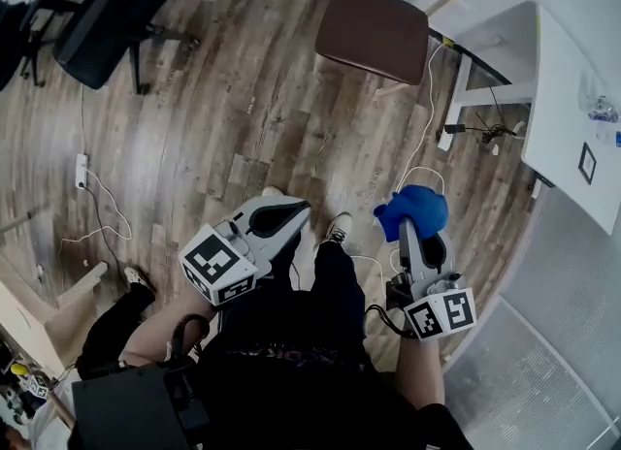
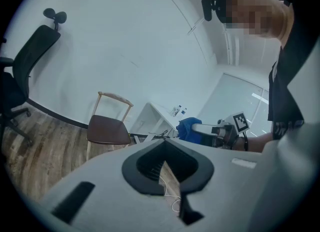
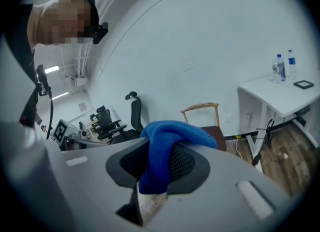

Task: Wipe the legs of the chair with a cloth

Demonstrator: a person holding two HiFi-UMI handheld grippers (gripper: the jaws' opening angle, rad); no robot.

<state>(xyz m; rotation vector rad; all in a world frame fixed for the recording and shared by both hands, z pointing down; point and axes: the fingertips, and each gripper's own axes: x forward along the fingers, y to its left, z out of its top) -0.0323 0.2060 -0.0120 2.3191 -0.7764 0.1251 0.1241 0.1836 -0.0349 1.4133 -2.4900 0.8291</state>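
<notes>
The wooden chair with a brown seat stands on the plank floor well ahead of me, next to a white desk; its slim pale legs show in the left gripper view. My right gripper is shut on a blue cloth, which bunches over its jaw tips. My left gripper is shut with nothing in it; a thin wedge of floor shows between its pads. Both grippers hang in front of my legs, far short of the chair.
A white desk with water bottles stands right of the chair, with cables trailing on the floor beneath. A black office chair is at far left. A power strip lies on the floor at left.
</notes>
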